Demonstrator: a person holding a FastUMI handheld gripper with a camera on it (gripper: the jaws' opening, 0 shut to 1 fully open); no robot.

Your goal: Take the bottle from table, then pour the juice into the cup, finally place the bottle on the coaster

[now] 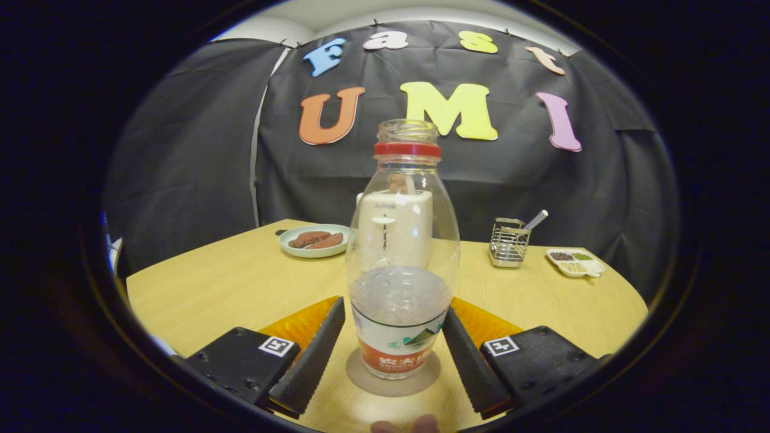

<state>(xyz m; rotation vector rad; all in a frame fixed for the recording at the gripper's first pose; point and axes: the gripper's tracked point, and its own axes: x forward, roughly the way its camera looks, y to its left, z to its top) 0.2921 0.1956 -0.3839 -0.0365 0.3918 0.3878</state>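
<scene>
Gripper view. The bottle (402, 264) stands upright on the coaster (393, 380), a thin round disc on the worktop (240, 282), between the two fingers of the gripper (394, 337). The fingers stand wide apart, one on each side of the bottle's lower body; a narrow gap appears to remain on each side, so neither is judged to be pressing. The gripper holds nothing.

The bottle is clear and thin-walled, probably plastic, with no cap on its threaded mouth, a red ring at the neck, and a printed label round the base. It looks nearly or wholly empty, so it should be light and easy to tip. The wall is smooth and likely to yield under a hard squeeze. The lower body, at the label band, is the widest and steadiest place to take hold; the tapering shoulder would let the fingers slip.

Beyond the bottle, seen through it, stands a pale cup (395, 225). Farther back are a plate (314, 240) with food, a wire rack (509, 242) and a small sectioned dish (575, 262).
</scene>
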